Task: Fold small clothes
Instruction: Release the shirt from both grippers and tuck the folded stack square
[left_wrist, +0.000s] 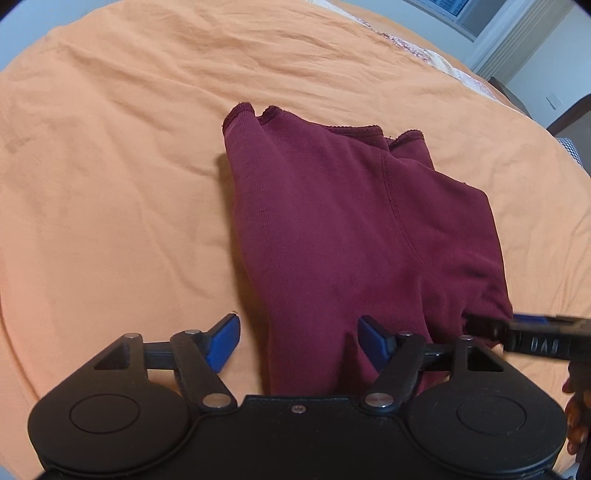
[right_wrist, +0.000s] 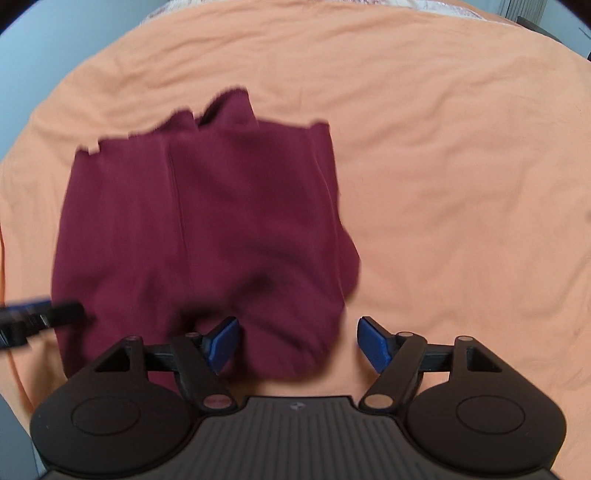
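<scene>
An orange bedsheet (left_wrist: 110, 184) covers the bed and fills most of both views, its cotton surface rumpled into long shallow creases. In the upper right of the left wrist view, past the edge of the sheet, a patterned fabric strip (left_wrist: 402, 44) shows, with a window (left_wrist: 450, 7) and pale walls behind it.

The maroon garment (left_wrist: 351, 229) lies folded on the sheet, centre and right of centre in the left wrist view, centre-left in the right wrist view (right_wrist: 199, 229) (that view is blurred, so stitching is hard to read). It is a soft knit with ribbed hems at its far edge, a curved seam down its middle, and several layers stacked on each other.

The left gripper (left_wrist: 298, 341) sits at the bottom of its own view, its jaws spread wide with blue pads on either side of the garment's near left corner, nothing pinched. The right gripper (right_wrist: 298, 341) likewise has its jaws spread apart over the garment's near right edge, gripping nothing. Each gripper shows in the other's view at the garment's near edge: the right one at lower right (left_wrist: 517, 328), the left one at lower left (right_wrist: 40, 314).

A hand (left_wrist: 576, 417) shows at the lower right edge of the left wrist view. Bare sheet lies open to the left, right and far side of the garment.
</scene>
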